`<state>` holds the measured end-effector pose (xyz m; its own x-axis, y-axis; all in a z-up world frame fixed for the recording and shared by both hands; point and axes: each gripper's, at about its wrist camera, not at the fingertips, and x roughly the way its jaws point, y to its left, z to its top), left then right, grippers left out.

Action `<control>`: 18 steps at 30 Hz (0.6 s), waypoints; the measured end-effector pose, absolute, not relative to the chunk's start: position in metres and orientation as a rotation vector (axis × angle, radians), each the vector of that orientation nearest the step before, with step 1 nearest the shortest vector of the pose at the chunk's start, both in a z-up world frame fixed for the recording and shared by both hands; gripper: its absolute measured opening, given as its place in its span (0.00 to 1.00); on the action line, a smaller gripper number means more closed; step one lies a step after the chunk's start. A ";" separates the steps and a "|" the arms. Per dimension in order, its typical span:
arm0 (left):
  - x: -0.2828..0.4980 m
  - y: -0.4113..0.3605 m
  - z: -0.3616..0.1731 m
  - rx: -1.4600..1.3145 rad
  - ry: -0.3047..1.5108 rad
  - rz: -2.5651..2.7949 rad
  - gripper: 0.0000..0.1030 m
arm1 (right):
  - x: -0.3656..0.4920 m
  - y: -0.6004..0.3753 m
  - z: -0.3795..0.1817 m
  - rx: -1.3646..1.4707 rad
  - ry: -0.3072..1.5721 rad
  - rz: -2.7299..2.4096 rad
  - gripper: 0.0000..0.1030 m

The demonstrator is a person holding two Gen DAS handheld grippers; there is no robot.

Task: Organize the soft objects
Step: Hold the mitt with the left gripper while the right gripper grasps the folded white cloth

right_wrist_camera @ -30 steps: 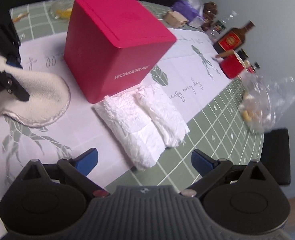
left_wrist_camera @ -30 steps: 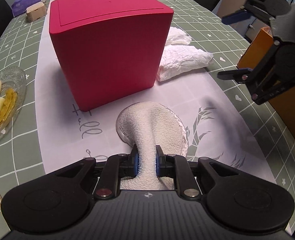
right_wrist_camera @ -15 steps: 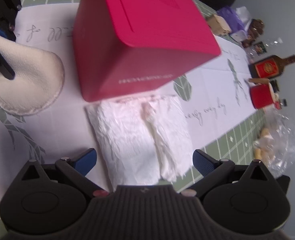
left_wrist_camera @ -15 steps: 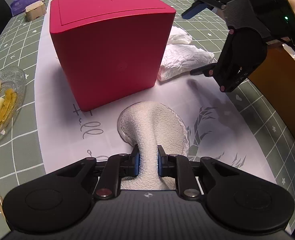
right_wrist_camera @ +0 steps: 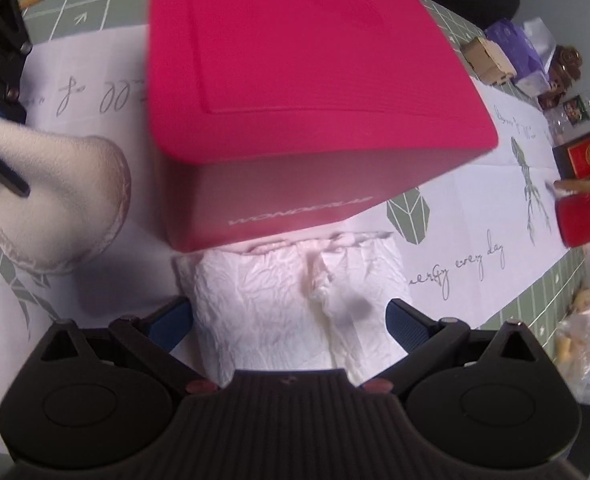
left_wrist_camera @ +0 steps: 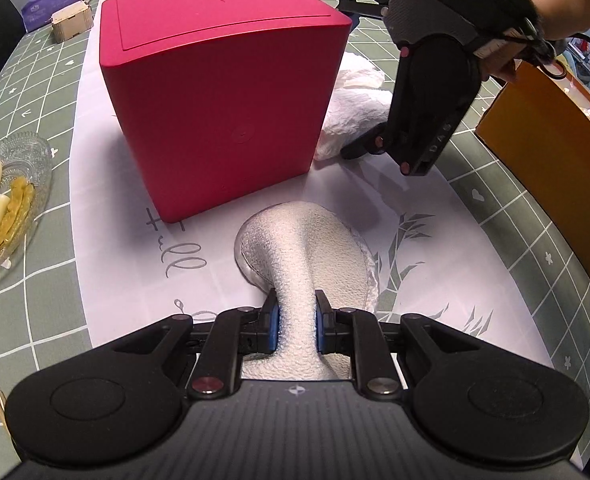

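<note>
White cloth (left_wrist_camera: 295, 280) is pinched by the left tool (left_wrist_camera: 295, 326); the folded tissues (right_wrist_camera: 291, 304) are straddled, untouched, by the spread right tool (right_wrist_camera: 289, 316) near the red box (right_wrist_camera: 295, 100).

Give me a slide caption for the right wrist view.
Open right gripper straddles folded white tissues beside the red box.

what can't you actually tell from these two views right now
- Red box contents: the lid is closed in both views.
- White crumpled bundles: the far edge tucks under the box's overhang in the right wrist view, and the right gripper covers part in the left wrist view.
- White fuzzy pad: the near end is hidden behind the left gripper.
- Box lettering: blurred.
</note>
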<state>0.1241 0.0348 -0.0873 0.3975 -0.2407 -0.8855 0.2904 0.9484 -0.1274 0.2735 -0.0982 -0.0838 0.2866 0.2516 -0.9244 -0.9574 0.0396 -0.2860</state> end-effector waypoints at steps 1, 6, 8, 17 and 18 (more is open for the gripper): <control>0.124 0.035 -0.087 0.048 1.112 -0.337 0.21 | 0.276 -0.099 -0.084 -1.128 0.827 1.101 0.97; 0.123 0.037 -0.087 0.048 1.111 -0.336 0.21 | 0.284 -0.102 -0.084 -1.075 0.866 1.079 0.97; 0.123 0.037 -0.086 0.051 1.111 -0.335 0.21 | 0.288 -0.102 -0.085 -1.052 0.888 1.069 0.97; 0.123 0.033 -0.087 0.058 1.112 -0.330 0.21 | 0.293 -0.116 -0.079 -0.919 0.978 1.068 0.45; 0.123 0.033 -0.087 0.059 1.112 -0.329 0.21 | 0.293 -0.117 -0.079 -0.910 0.981 1.060 0.41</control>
<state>0.1227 0.0328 -0.0871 0.3998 -0.2303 -0.8872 0.2892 0.9502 -0.1163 0.2928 -0.1170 -0.0790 0.1869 0.2674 -0.9453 -0.9632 0.2389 -0.1228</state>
